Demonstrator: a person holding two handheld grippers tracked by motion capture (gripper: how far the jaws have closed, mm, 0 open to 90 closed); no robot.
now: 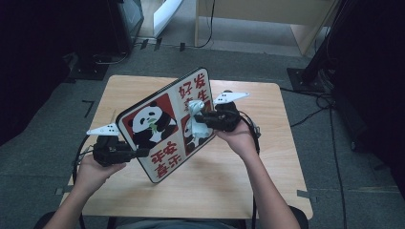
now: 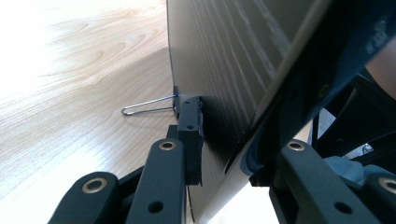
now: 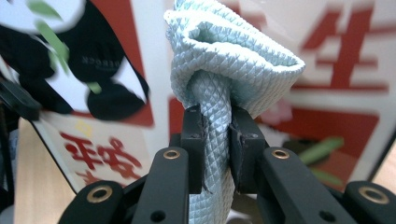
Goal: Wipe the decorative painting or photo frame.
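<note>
A framed picture board [image 1: 162, 124] with pandas and red characters stands tilted up over the wooden table [image 1: 267, 157]. My left gripper [image 1: 138, 152] is shut on the board's lower left edge. In the left gripper view its jaws [image 2: 229, 149] sit astride that edge, one pad on the dark ribbed back [image 2: 224, 60], beside a wire hanger [image 2: 147, 106]. My right gripper [image 1: 200, 119] is shut on a bunched light blue cloth [image 1: 195, 121] and holds it against the picture's face. In the right gripper view the cloth [image 3: 219, 65] bulges out above the jaws [image 3: 217, 135], with the printed board [image 3: 336, 70] close behind.
Grey carpet surrounds the table, with cables [image 1: 315, 102] trailing at the right. A light wooden desk [image 1: 305, 28] stands at the back and dark equipment [image 1: 119, 24] at the back left. Bare tabletop [image 2: 70, 93] lies behind the board.
</note>
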